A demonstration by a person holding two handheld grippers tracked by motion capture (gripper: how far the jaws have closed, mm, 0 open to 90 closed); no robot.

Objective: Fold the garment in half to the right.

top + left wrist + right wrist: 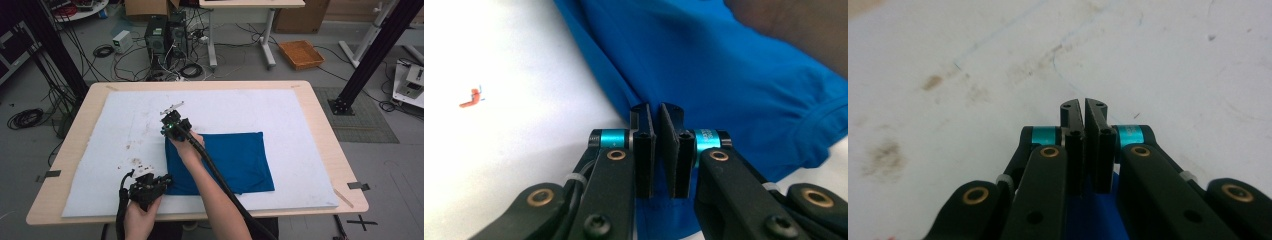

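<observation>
At the near edge of the bench (pixel 320 150), about seven o'clock in the high view, the person's left hand (pixel 137 215) holds the left tongs (pixel 159 184) at the near left corner of a blue cloth (pixel 235 160). In the left gripper view these tongs (pixel 655 145) have their jaws nearly together on the cloth's (pixel 724 75) edge, blue fabric showing in the thin gap between them, so they pinch the cloth

The cloth lies folded flat, a rough rectangle on the white mat (pixel 100 140) that covers the bench, just right of centre and towards five o'clock

Farther in, the right forearm (pixel 215 200) crosses over the cloth, and the right hand (pixel 186 147) sets the right tongs (pixel 170 122) at the cloth's far left corner, near the middle of the mat. In the right gripper view these tongs (pixel 1084 130) are pressed together, pointing over stained white mat (pixel 948 75), with a patch of blue cloth (pixel 1088 215) beneath the jaw bases; whether fabric is caught between the tips cannot be told

Beyond the bench, at twelve o'clock, the floor (pixel 100 70) holds tangled cables and an orange tray (pixel 301 54)
</observation>
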